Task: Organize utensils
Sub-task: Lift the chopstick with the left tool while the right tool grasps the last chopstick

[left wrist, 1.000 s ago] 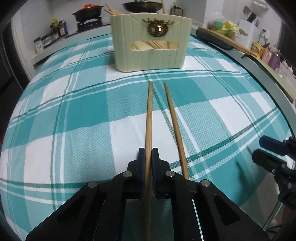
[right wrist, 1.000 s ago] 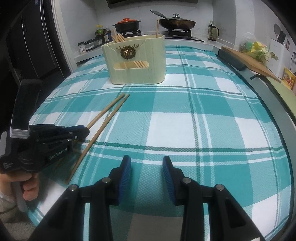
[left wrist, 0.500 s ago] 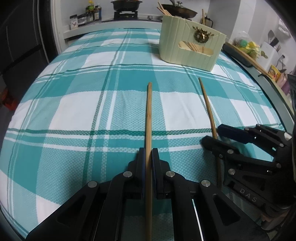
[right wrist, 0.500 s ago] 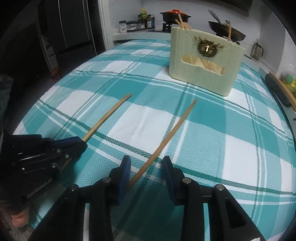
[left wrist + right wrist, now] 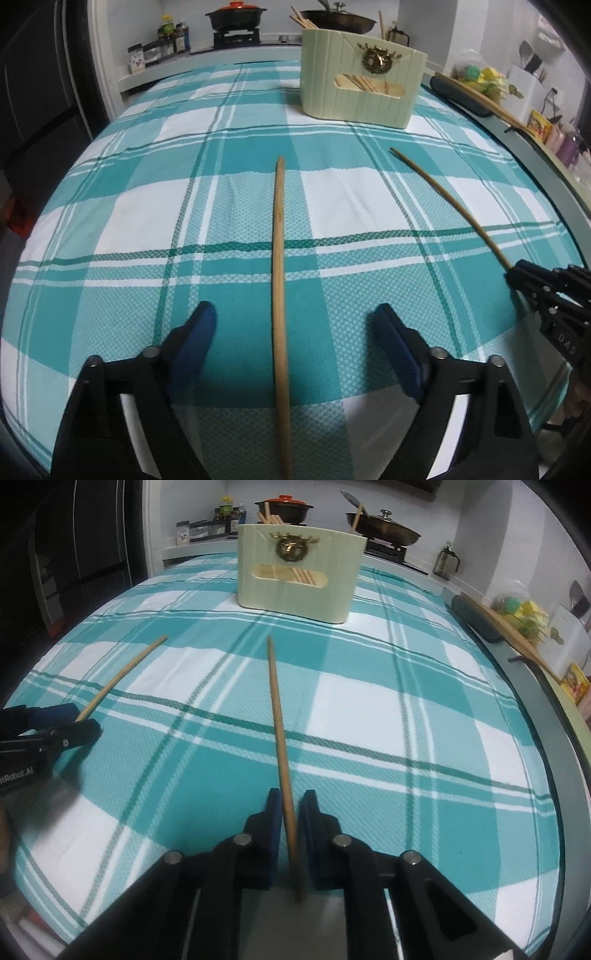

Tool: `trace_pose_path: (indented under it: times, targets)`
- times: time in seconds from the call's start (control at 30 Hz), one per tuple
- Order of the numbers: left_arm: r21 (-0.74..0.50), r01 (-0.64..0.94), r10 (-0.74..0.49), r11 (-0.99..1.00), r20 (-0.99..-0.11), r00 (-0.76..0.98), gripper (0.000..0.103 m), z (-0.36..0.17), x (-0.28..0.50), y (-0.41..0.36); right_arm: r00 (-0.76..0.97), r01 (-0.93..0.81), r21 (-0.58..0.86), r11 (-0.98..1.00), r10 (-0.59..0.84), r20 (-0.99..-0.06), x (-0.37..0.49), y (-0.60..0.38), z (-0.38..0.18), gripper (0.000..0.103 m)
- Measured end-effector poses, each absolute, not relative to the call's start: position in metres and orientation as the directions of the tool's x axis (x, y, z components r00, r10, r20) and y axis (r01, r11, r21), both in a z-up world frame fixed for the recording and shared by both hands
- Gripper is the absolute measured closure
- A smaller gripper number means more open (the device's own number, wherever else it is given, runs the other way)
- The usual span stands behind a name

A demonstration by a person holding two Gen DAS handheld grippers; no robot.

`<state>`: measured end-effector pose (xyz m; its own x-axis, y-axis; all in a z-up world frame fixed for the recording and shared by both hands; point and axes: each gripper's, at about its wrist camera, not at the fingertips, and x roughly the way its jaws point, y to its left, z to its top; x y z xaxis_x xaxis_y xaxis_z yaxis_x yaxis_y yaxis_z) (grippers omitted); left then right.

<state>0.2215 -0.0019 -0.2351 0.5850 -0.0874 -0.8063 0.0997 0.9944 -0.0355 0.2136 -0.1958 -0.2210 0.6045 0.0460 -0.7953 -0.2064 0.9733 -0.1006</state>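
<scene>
Chopsticks, 2: 1 chopstick (image 5: 277,258) lies on the checked surface (image 5: 129,221) between the opening, wide-spread left tongs (image 5: 293,332); another (image 5: 280,734) sits between the closing right tongs (image 5: 290,812), pads not yet pressing.

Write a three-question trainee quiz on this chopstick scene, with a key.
1. True or false: the left claw grips its chopstick.
2. The cream holder stands: A) near the claws, B) beyond the chopsticks' far tips, C) off the checked cloth.
3. What lies between the closing right claw pads?

Key: 1 false, its pads stand wide and opening, the stick loose between them. 2 B. 3 the other chopstick.
</scene>
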Motion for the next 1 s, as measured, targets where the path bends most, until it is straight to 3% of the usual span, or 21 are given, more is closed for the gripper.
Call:
trace_pose_path:
  times: [0.1, 0.13, 0.23, 0.33, 0.5, 0.8, 0.83, 0.97, 1.0]
  targets:
    - [-0.012, 0.1, -0.069, 0.995, -0.808, 0.585, 0.007, -0.236, 0.222, -0.005, 0.63, -0.196, -0.054, 0.979, 0.084, -0.772, 0.207, -0.207, -0.224, 0.086]
    - [-0.013, 0.094, -0.065, 0.995, -0.818, 0.572, 0.001, -0.238, 0.224, -0.004, 0.638, -0.198, -0.057, 0.979, 0.084, -0.765, 0.206, -0.207, -0.225, 0.084]
    - [-0.007, 0.094, -0.059, 0.996, -0.822, 0.566, 0.0, -0.239, 0.225, -0.004, 0.654, -0.181, -0.073, 0.981, 0.065, -0.754, 0.206, -0.207, -0.226, 0.071]
    - [-0.006, 0.086, -0.054, 0.996, -0.823, 0.565, 0.0, -0.239, 0.224, -0.005, 0.652, -0.172, -0.033, 0.985, 0.089, -0.753, 0.208, -0.216, -0.226, 0.067]
    - [-0.004, 0.143, -0.079, 0.99, -0.848, 0.525, 0.001, -0.237, 0.225, -0.002, 0.605, -0.196, -0.023, 0.98, 0.102, -0.789, 0.213, -0.22, -0.222, 0.065]
    - [-0.055, 0.099, -0.101, 0.994, -0.824, 0.558, 0.002, -0.216, 0.255, 0.025, 0.585, -0.284, -0.007, 0.959, 0.167, -0.794, 0.231, -0.222, -0.192, 0.065]
    - [-0.056, 0.104, -0.104, 0.993, -0.828, 0.551, 0.004, -0.217, 0.263, 0.025, 0.574, -0.301, -0.011, 0.953, 0.172, -0.8, 0.237, -0.219, -0.193, 0.065]
    - [-0.056, 0.135, -0.117, 0.989, -0.856, 0.504, 0.027, -0.229, 0.294, 0.02, 0.51, -0.371, -0.028, 0.928, 0.179, -0.841, 0.268, -0.205, -0.21, 0.065]
    - [-0.045, 0.139, -0.11, 0.989, -0.856, 0.505, 0.027, -0.231, 0.297, 0.018, 0.497, -0.38, -0.031, 0.924, 0.176, -0.85, 0.274, -0.203, -0.215, 0.065]
